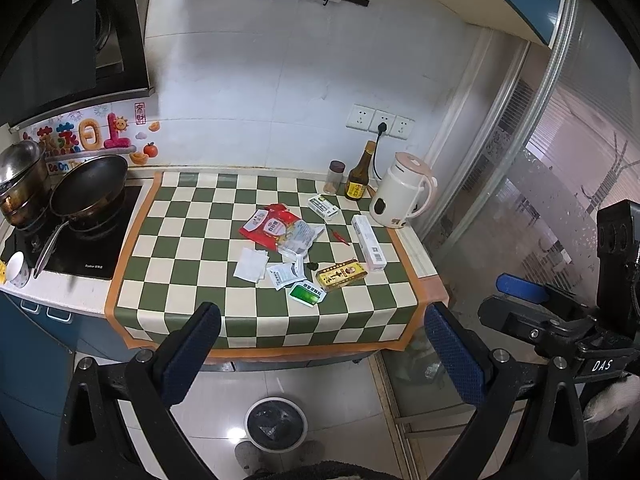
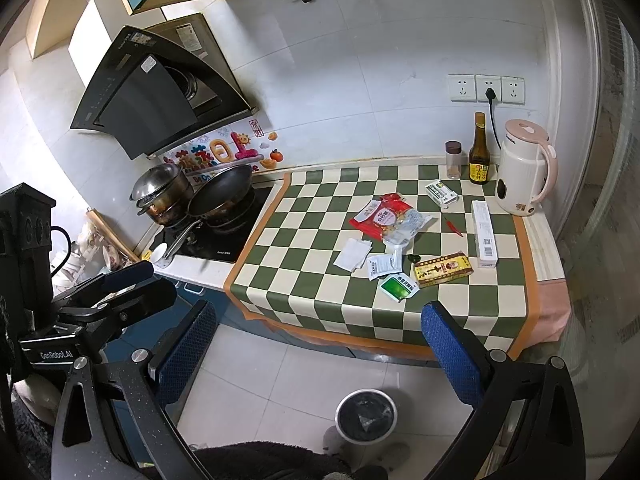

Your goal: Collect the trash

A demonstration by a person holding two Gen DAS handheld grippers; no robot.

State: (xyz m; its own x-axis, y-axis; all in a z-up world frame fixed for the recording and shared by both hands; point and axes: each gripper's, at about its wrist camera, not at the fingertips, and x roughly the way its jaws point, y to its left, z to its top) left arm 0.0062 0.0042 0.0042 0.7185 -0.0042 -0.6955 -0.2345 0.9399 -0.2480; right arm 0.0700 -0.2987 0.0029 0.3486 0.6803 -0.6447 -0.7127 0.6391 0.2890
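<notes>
Trash lies on the green checked cloth (image 1: 192, 240): a red snack bag (image 1: 266, 226) with a clear wrapper, a white napkin (image 1: 250, 264), a white sachet (image 1: 285, 275), a green sachet (image 1: 307, 293), a yellow box (image 1: 341, 274), a long white box (image 1: 368, 242) and a small white box (image 1: 323, 205). The same items show in the right wrist view, such as the red bag (image 2: 378, 216) and green sachet (image 2: 399, 287). A round white bin (image 1: 276, 424) with a dark liner stands on the floor below; it also shows in the right wrist view (image 2: 366, 416). My left gripper (image 1: 324, 344) and right gripper (image 2: 320, 344) are open and empty, in front of the counter.
A kettle (image 1: 402, 192), a sauce bottle (image 1: 359, 176) and a spice jar (image 1: 334, 178) stand at the back right. A frying pan (image 1: 88, 186) and steel pots (image 1: 22, 180) sit on the stove at left. A glass door (image 1: 540, 168) is at right.
</notes>
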